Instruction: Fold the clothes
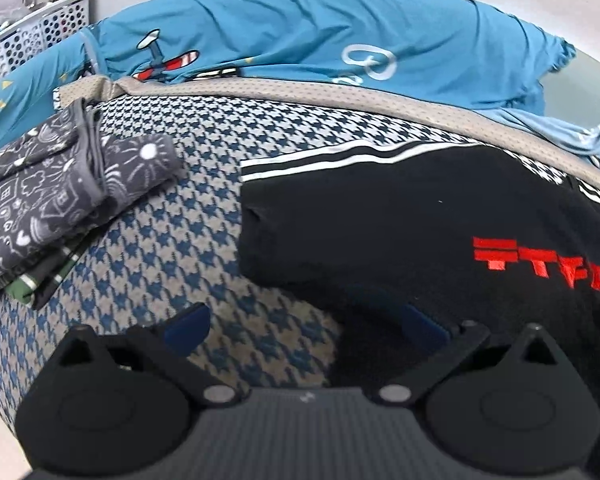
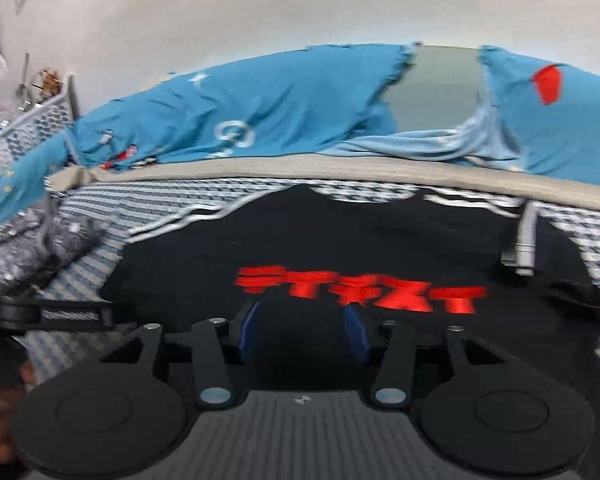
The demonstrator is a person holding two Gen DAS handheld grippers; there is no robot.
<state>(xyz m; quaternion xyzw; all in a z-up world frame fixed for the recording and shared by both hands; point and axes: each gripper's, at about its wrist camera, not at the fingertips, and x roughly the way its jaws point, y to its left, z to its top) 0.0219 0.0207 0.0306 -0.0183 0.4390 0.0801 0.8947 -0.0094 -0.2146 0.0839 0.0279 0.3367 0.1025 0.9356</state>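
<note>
A black T-shirt with red lettering [image 1: 420,216] lies flat on the houndstooth sheet, white stripes along its far edge. In the right wrist view the shirt [image 2: 340,240] fills the middle. My left gripper [image 1: 306,326] is open, its blue-padded fingers straddling the shirt's left edge near the bottom. My right gripper [image 2: 304,332] is open and empty, low over the shirt just below the red lettering. The other gripper's black arm [image 2: 56,314] shows at the left of the right wrist view.
A folded grey patterned garment [image 1: 48,196] lies on a green striped one at the left. A blue cartoon-print blanket [image 1: 300,28] is bunched along the far side. A white basket [image 1: 32,28] stands at the back left. A grey plastic piece [image 2: 524,240] rests on the shirt's right shoulder.
</note>
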